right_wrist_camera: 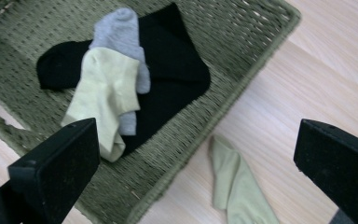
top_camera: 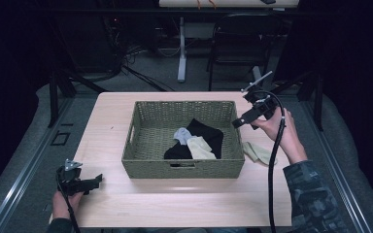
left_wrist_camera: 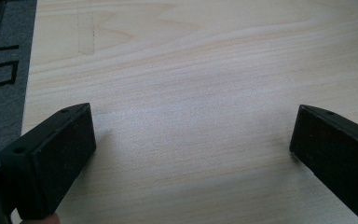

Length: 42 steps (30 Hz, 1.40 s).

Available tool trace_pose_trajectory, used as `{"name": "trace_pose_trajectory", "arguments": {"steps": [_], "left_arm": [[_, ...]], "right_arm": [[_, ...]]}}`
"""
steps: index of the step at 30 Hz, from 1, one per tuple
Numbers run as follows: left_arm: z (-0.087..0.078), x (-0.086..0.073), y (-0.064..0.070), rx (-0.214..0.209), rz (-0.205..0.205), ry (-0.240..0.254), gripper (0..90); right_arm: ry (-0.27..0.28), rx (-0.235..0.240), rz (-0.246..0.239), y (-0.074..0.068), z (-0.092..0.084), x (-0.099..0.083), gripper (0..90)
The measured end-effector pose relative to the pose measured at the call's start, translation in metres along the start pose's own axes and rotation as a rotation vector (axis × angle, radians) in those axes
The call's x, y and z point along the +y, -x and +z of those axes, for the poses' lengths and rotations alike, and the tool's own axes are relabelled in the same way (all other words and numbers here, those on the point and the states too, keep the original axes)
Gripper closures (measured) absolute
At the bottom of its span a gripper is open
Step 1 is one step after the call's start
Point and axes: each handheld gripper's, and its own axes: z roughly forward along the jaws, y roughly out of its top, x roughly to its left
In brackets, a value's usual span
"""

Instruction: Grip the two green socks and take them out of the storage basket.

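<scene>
A green woven basket (top_camera: 150,165) (right_wrist_camera: 242,42) sits mid-table. Inside it lie a black sock (top_camera: 209,133) (right_wrist_camera: 172,60), a grey sock (top_camera: 181,134) (right_wrist_camera: 119,32) and a pale yellow sock (top_camera: 200,147) (right_wrist_camera: 105,88), piled together. Another pale yellow sock (top_camera: 258,152) (right_wrist_camera: 235,186) lies flat on the table just right of the basket. My right gripper (top_camera: 236,124) (right_wrist_camera: 193,163) hovers open above the basket's right rim, nothing between its jaws. My left gripper (top_camera: 97,181) (left_wrist_camera: 193,149) rests open low over bare wood at the front left corner.
The light wooden table (top_camera: 184,204) (left_wrist_camera: 191,70) has free room in front of and left of the basket. Grey carpet and a metal rail (top_camera: 24,165) flank it. A chair (top_camera: 238,43) and a desk leg (top_camera: 181,48) stand beyond the far edge.
</scene>
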Motion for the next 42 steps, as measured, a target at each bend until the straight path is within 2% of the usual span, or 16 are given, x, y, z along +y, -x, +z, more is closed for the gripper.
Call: {"name": "trace_pose_trajectory", "arguments": {"steps": [2, 5, 6, 14, 21, 25, 30, 36, 39, 42], "left_arm": [[0.0, 0.0, 0.0, 0.0, 0.0, 0.0, 0.0], [0.0, 0.0, 0.0, 0.0, 0.001, -0.001, 0.0], [0.0, 0.0, 0.0, -0.001, 0.0, -0.001, 0.0], [0.0, 0.0, 0.0, 0.0, 0.0, -0.001, 0.0], [0.0, 0.0, 0.0, 0.0, 0.0, -0.001, 0.0], [0.0, 0.0, 0.0, 0.0, 0.0, -0.001, 0.0], [0.0, 0.0, 0.0, 0.0, 0.0, -0.001, 0.0], [0.0, 0.0, 0.0, -0.001, 0.0, -0.001, 0.0], [0.0, 0.0, 0.0, 0.0, 0.0, -0.001, 0.0], [0.0, 0.0, 0.0, -0.001, 0.0, -0.001, 0.0]], "right_arm": [[-0.008, 0.012, -0.02, -0.008, 0.004, 0.008, 0.0], [-0.02, 0.016, -0.035, -0.013, 0.007, 0.012, 0.0], [-0.022, 0.023, -0.047, -0.019, 0.012, 0.017, 0.0], [-0.048, 0.046, -0.083, -0.038, 0.032, 0.032, 0.0], [-0.056, 0.076, -0.088, -0.052, 0.052, 0.04, 0.5], [-0.04, 0.081, -0.108, -0.058, 0.06, 0.04, 2.2], [-0.047, 0.097, -0.115, -0.062, 0.071, 0.039, 3.9], [-0.088, 0.108, -0.117, -0.066, 0.092, 0.035, 8.3], [-0.137, 0.113, -0.121, -0.069, 0.107, 0.032, 12.0], [-0.151, 0.12, -0.118, -0.07, 0.114, 0.03, 12.0]]}}
